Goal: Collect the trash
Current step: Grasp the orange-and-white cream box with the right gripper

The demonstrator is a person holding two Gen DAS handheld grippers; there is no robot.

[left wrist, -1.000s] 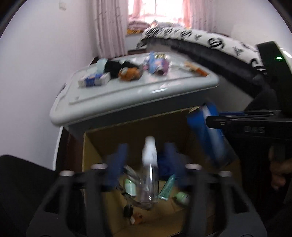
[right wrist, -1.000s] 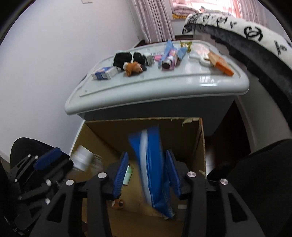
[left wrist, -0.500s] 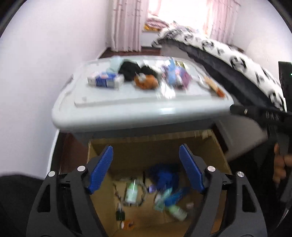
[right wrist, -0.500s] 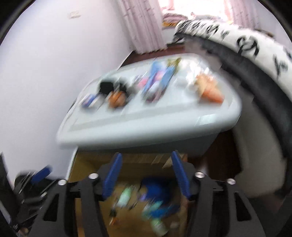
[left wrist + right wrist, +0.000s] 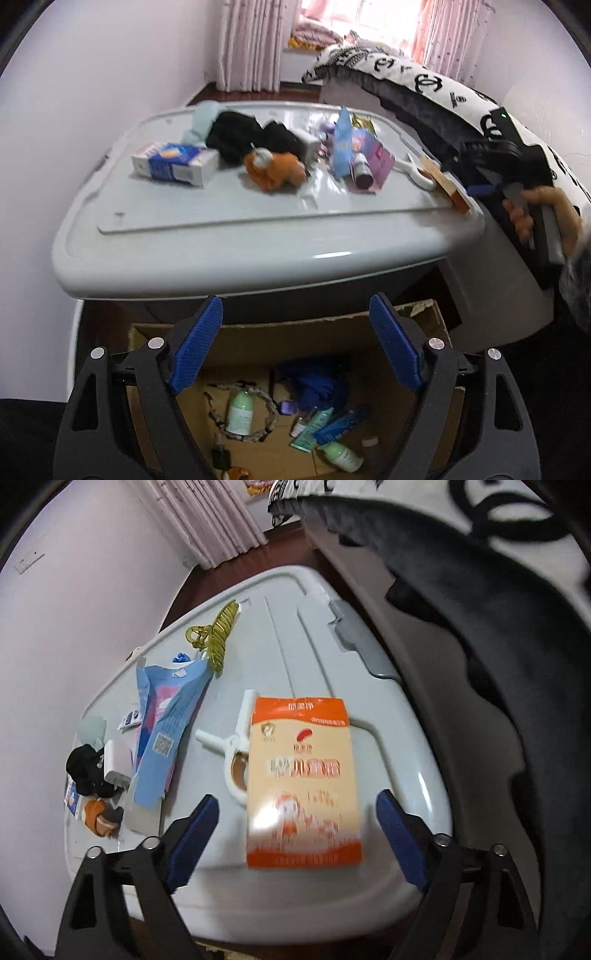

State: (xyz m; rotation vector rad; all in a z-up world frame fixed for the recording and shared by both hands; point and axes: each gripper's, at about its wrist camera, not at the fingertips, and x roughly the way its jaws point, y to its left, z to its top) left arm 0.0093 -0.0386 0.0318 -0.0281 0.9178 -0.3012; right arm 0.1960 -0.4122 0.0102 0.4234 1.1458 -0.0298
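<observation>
A cardboard box (image 5: 255,338) on the floor holds several dropped items, among them green bottles and a blue wrapper. My left gripper (image 5: 295,343) is open and empty above the box. A grey bin lid (image 5: 207,221) carries a blue and white carton (image 5: 173,168), an orange plush (image 5: 275,170), black cloth and a blue packet (image 5: 341,144). My right gripper (image 5: 295,840) is open and empty over the lid's near edge (image 5: 406,812), its jaws either side of an orange packet (image 5: 303,779). It also shows at the right of the left wrist view (image 5: 495,173).
A white clip (image 5: 232,749), a yellow hair claw (image 5: 216,635), a blue packet (image 5: 166,731) and a white charger (image 5: 116,762) lie on the lid. A bed with a black and white cover (image 5: 424,88) stands to the right. A wall is at the left.
Both grippers opened and let go of the clear bottle and the blue pack into the box. The right gripper has moved up over the lid to the orange packet.
</observation>
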